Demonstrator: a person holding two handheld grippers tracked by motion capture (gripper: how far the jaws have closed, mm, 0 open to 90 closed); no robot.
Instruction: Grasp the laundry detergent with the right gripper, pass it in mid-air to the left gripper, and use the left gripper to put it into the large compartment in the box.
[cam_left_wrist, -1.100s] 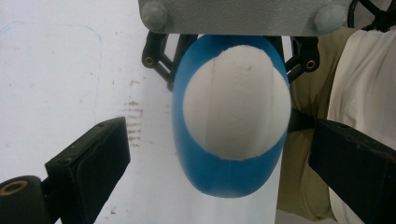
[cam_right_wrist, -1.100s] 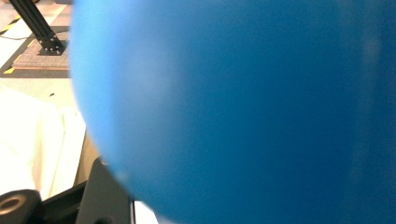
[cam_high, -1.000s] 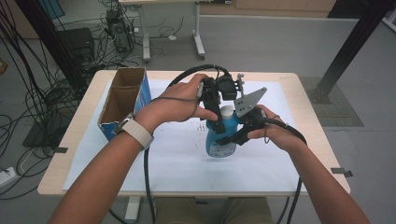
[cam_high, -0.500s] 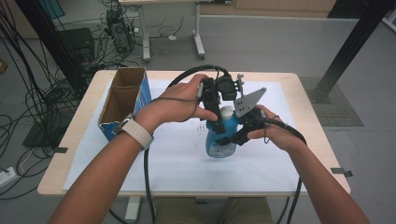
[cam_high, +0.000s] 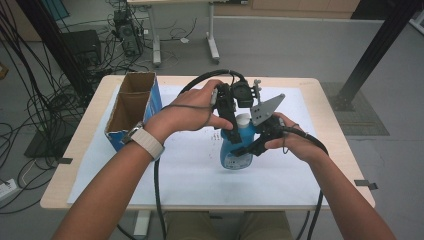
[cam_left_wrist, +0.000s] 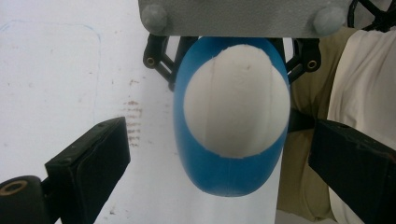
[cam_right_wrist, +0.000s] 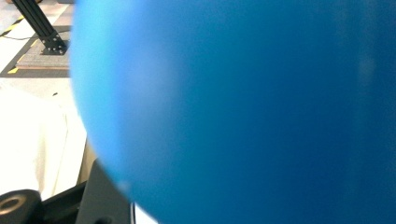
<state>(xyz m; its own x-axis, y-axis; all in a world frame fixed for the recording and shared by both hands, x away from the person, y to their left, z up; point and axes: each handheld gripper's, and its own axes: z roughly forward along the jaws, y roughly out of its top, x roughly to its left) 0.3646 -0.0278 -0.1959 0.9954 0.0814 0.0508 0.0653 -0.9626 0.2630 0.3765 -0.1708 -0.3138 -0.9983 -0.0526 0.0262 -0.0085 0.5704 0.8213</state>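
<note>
A blue bottle (cam_high: 234, 146) with a white cap (cam_high: 243, 119) stands upright on the white mat (cam_high: 175, 170). My right gripper (cam_high: 243, 148) comes in from the right and is shut on the bottle's body, its grey plate (cam_high: 266, 108) up beside the cap. The right gripper view has the blue bottle (cam_right_wrist: 243, 107) pressed close, with one black finger (cam_right_wrist: 100, 200) at the bottom left. My left gripper (cam_high: 239, 125) hangs over the cap, pointing down. In the left gripper view its jaws stand open on either side of the bottle (cam_left_wrist: 224, 172), touching neither the body nor the cap (cam_left_wrist: 233, 102).
An open cardboard box (cam_high: 131, 107) with blue sides stands at the table's left edge. Faint reddish marks (cam_high: 216, 136) dot the mat left of the bottle. Cables trail from both grippers toward me. A black post (cam_high: 370, 55) rises beyond the table's right corner.
</note>
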